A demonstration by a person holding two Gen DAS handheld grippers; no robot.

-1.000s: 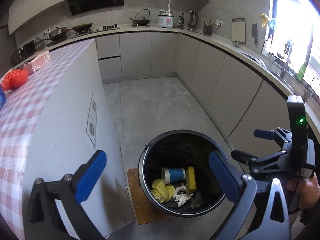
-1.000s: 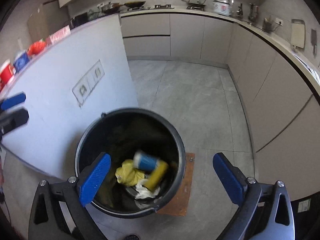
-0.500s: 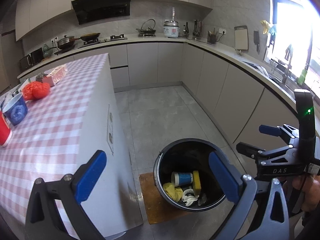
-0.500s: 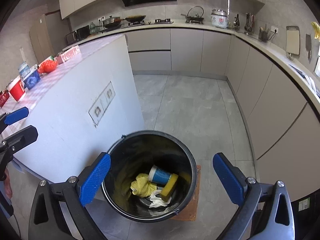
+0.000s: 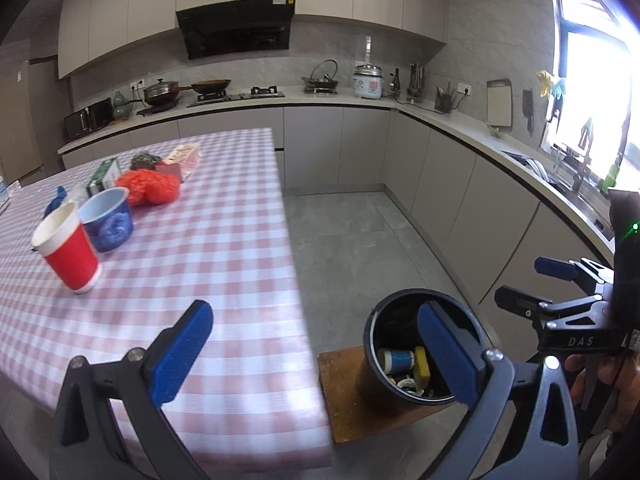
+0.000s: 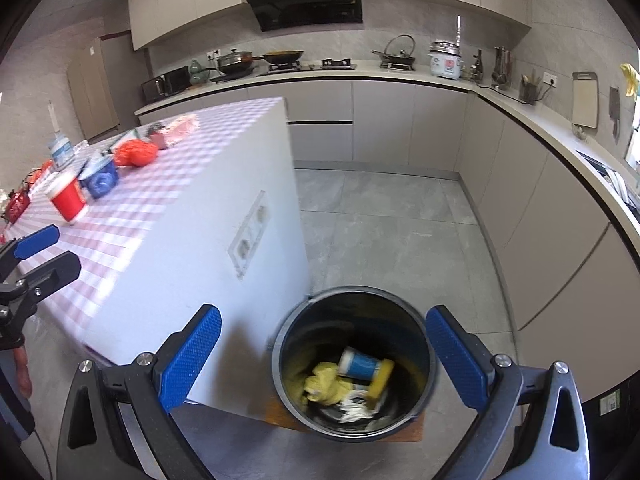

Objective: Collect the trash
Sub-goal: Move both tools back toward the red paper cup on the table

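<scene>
Both claws were spread wide and empty: the left claw (image 5: 316, 350) above the checkered table (image 5: 224, 216), the right claw (image 6: 323, 354) over the black trash bin (image 6: 354, 364) on the floor, holding a blue-labelled cup (image 6: 360, 363) and a yellow sponge (image 6: 381, 378).

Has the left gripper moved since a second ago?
Yes. The left gripper has risen and pulled back from the bin, which now looks smaller and lower in its view, with more of the checked table showing.
</scene>
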